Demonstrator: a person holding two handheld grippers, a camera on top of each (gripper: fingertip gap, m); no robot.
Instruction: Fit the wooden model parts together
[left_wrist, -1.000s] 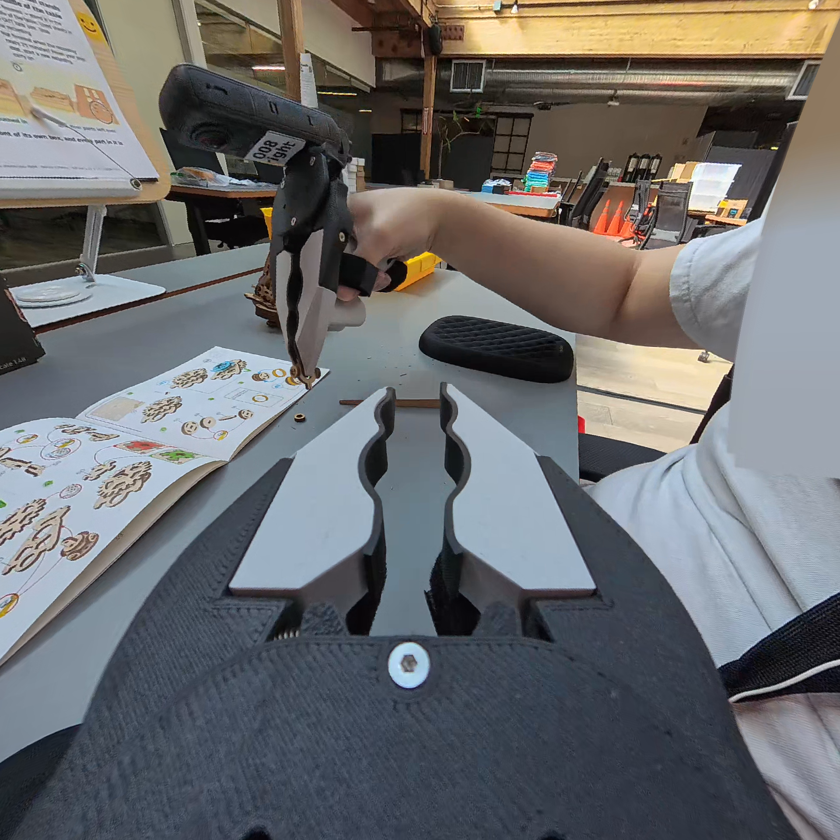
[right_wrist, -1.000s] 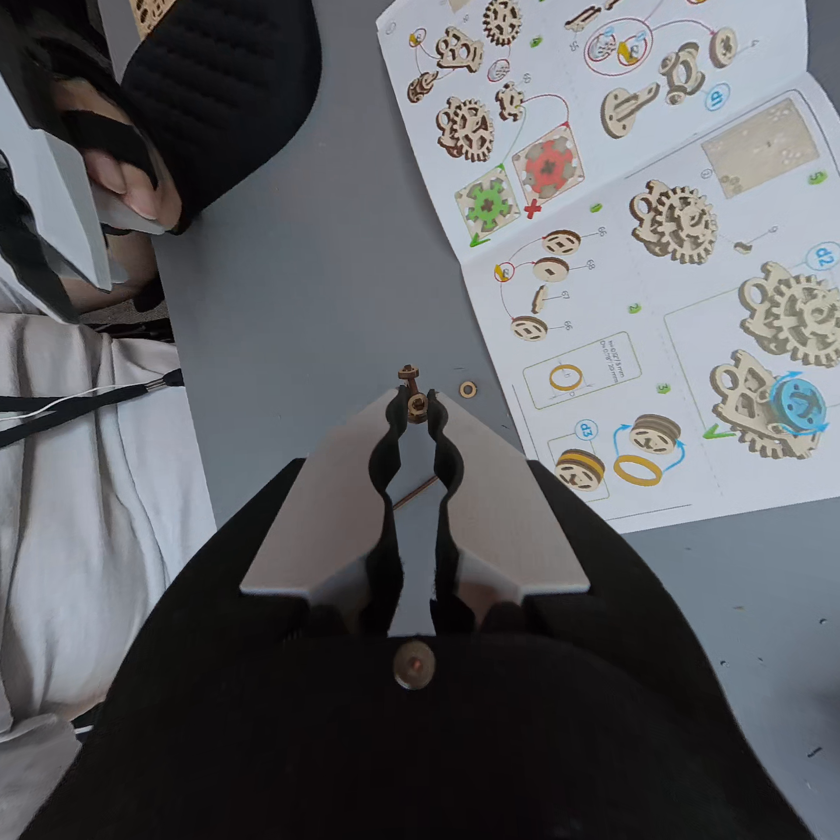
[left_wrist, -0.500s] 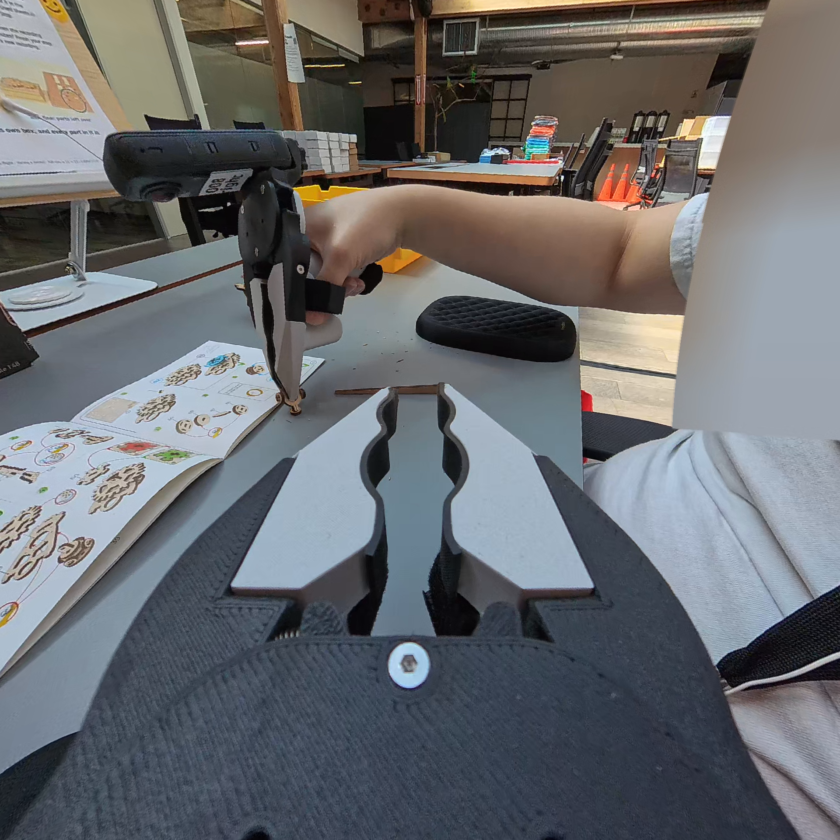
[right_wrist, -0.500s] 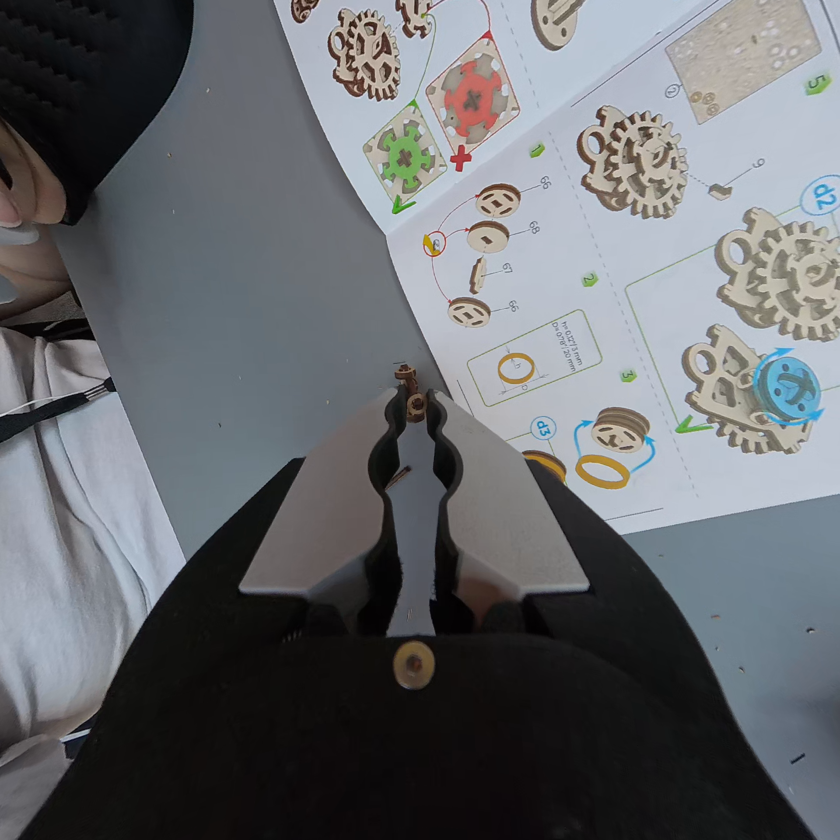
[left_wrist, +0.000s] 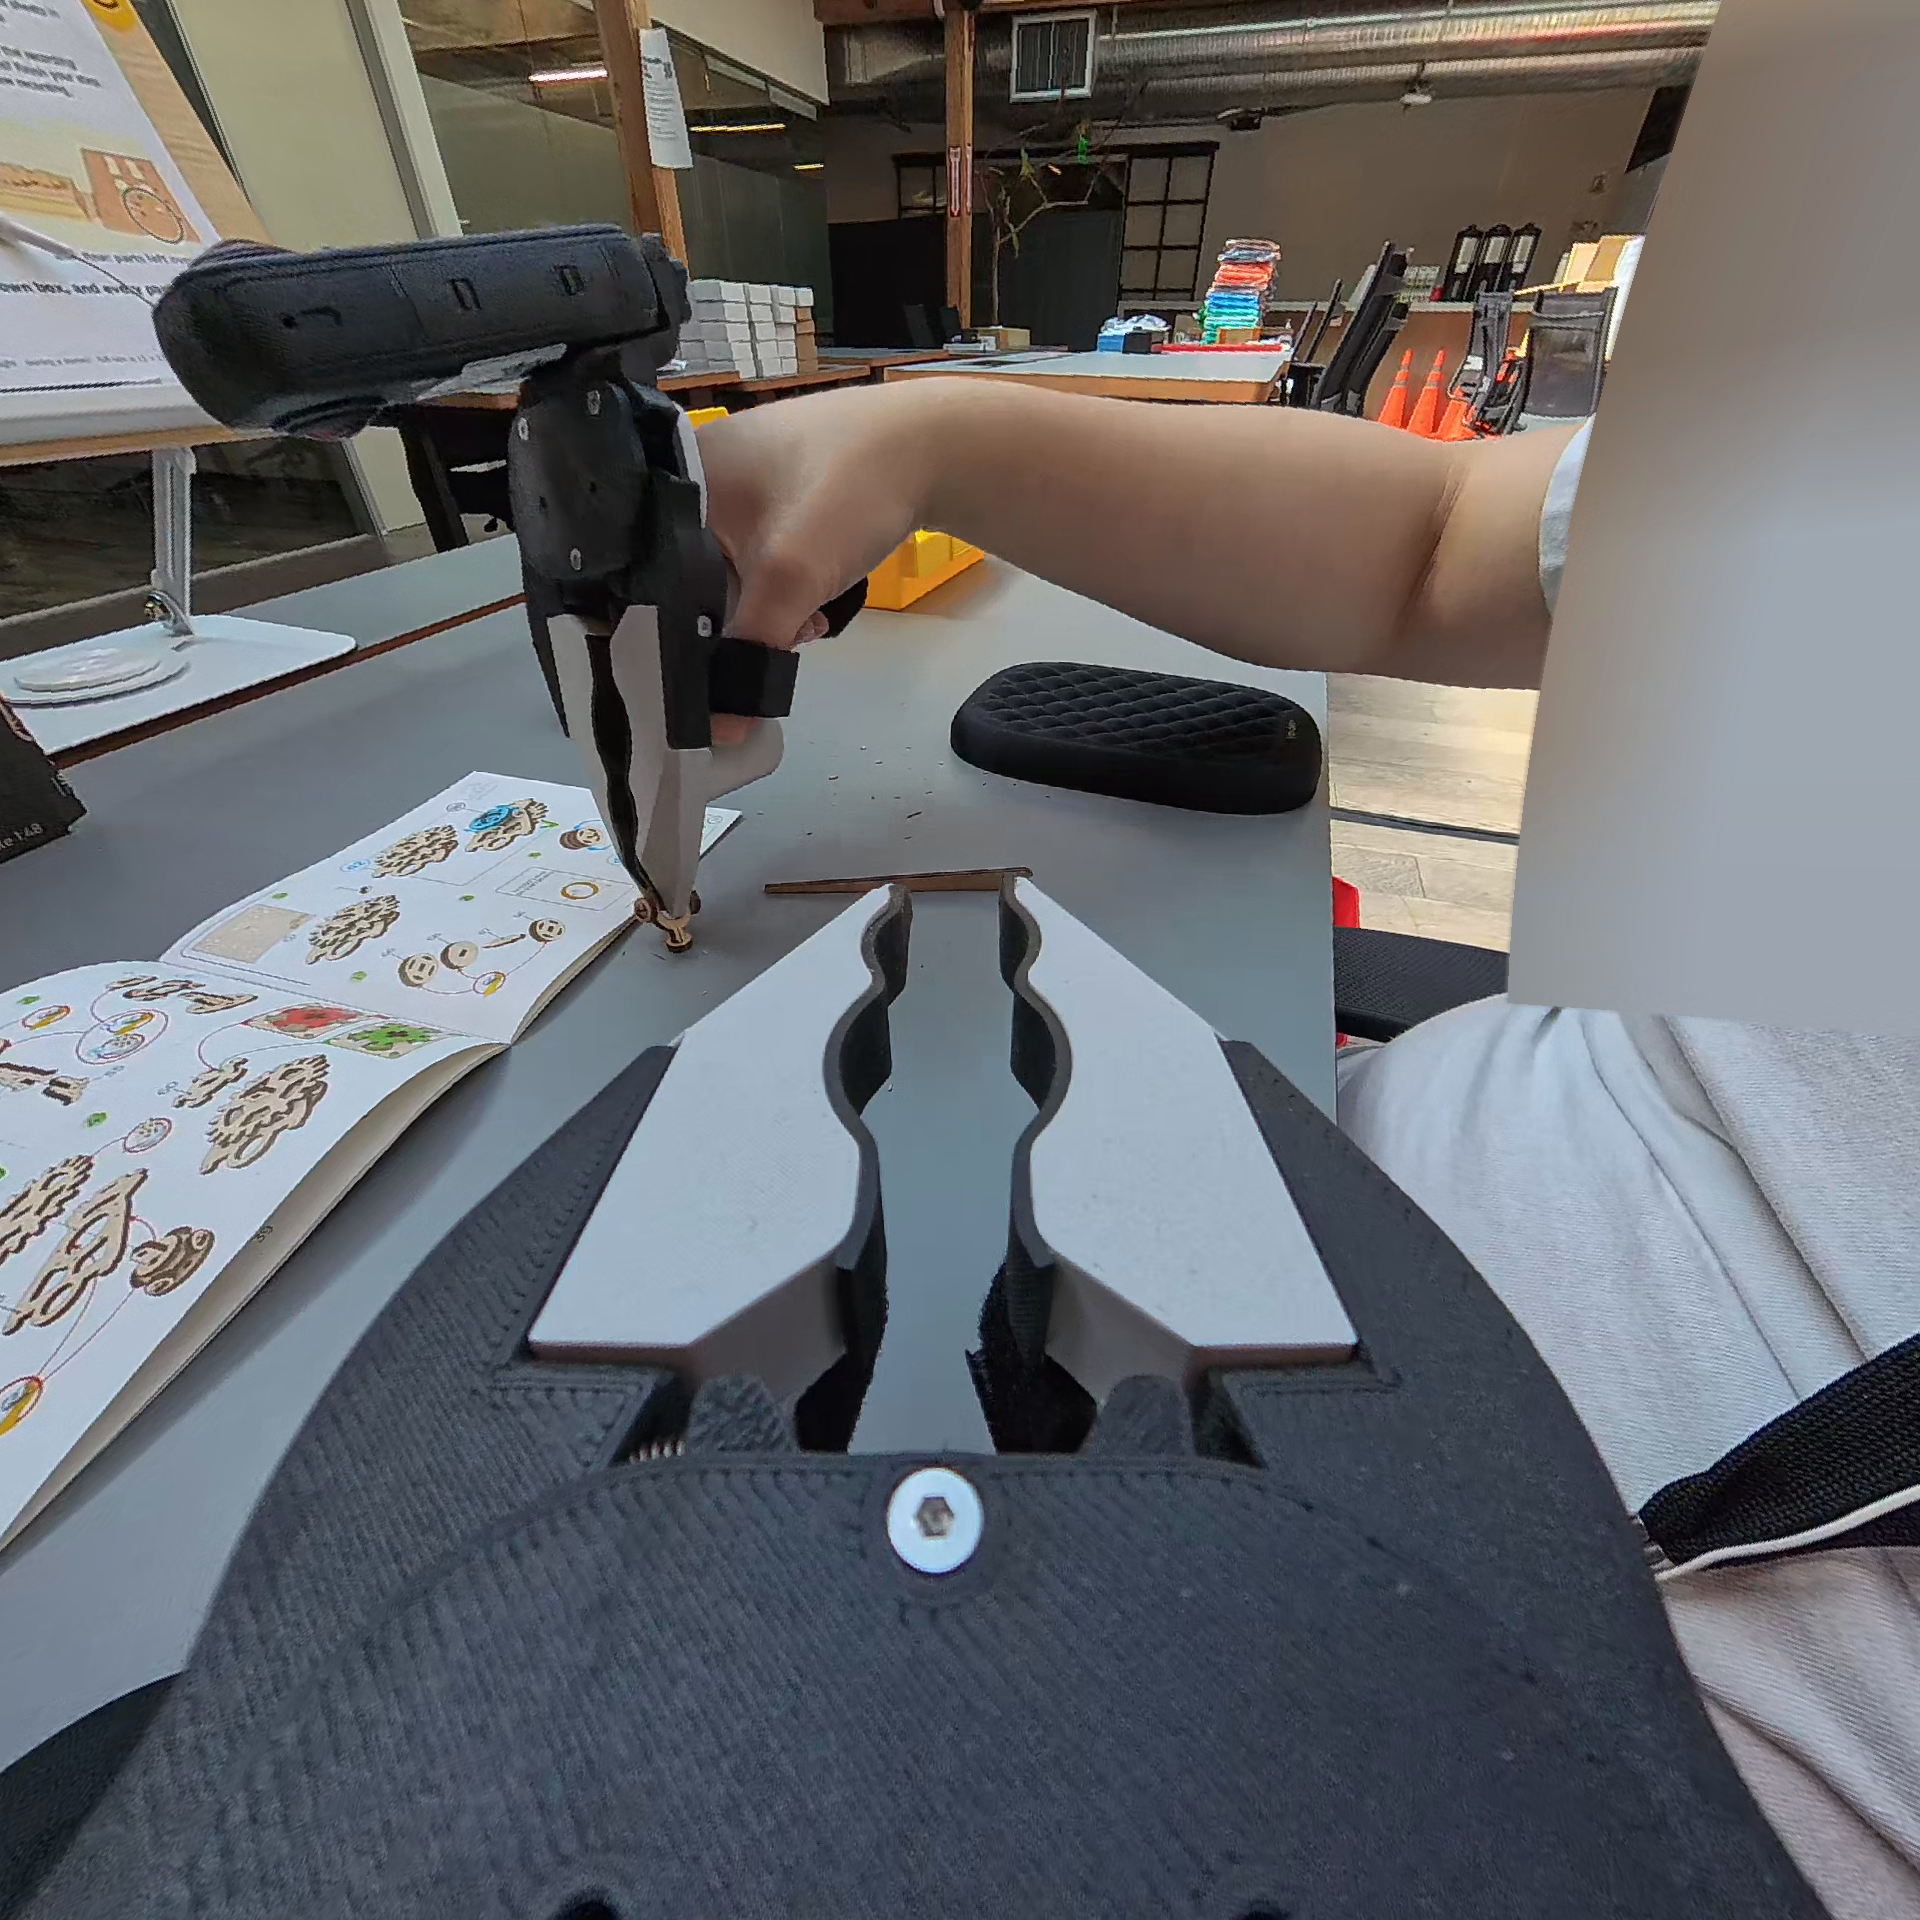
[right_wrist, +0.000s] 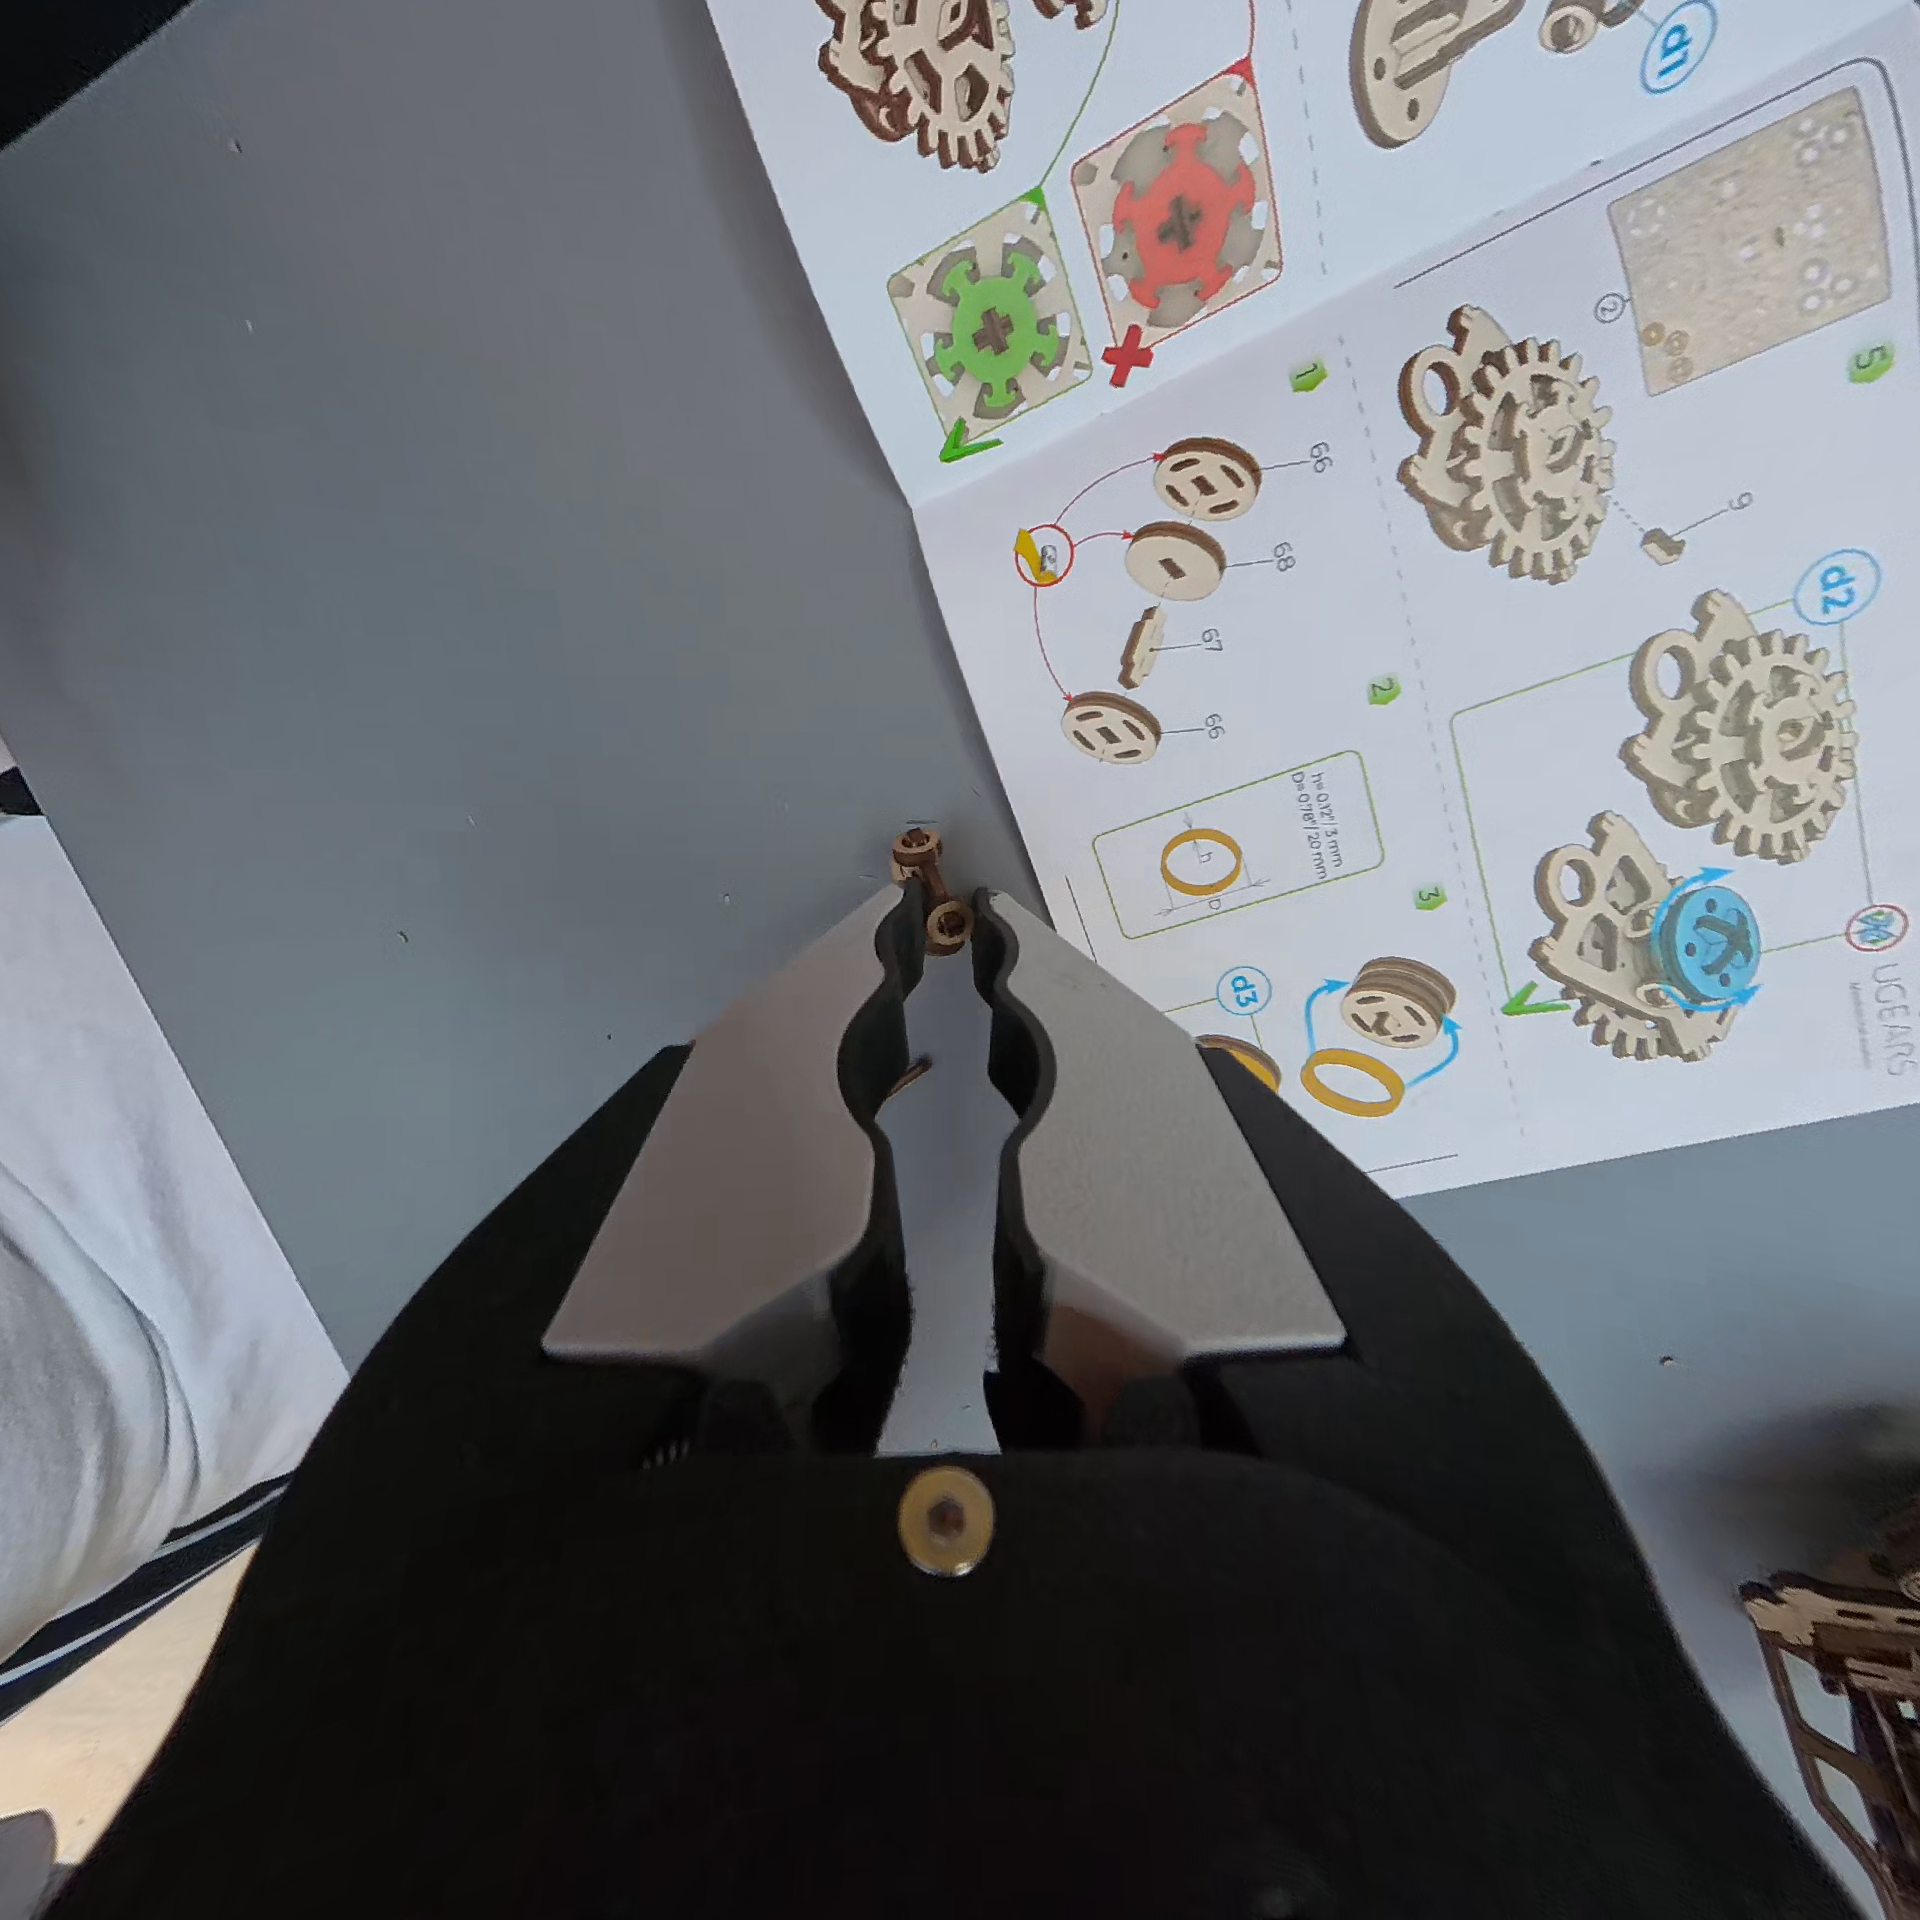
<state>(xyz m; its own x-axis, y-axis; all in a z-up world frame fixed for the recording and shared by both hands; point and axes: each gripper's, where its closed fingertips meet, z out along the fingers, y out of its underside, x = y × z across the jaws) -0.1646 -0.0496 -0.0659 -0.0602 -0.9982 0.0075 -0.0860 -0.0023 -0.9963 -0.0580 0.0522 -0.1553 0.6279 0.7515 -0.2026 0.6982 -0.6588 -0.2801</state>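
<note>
— Gripping what, the right gripper (right_wrist: 940, 914)?
— A small wooden axle piece (right_wrist: 932, 899), tip down on the grey table (right_wrist: 416, 520), beside the instruction booklet (right_wrist: 1455, 623).
— Left gripper (left_wrist: 951, 899)?
— Parted, empty.

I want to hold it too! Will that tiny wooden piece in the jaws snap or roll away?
The wooden piece looks thin and tiny, so likely light and easy to snap. Its round ends may let it roll on the smooth table.

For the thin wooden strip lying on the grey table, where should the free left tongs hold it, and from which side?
Probably near the middle of the wooden strip, from above. It lies flat across the left tongs, which stand open; closing across its narrow width suits it.
</note>
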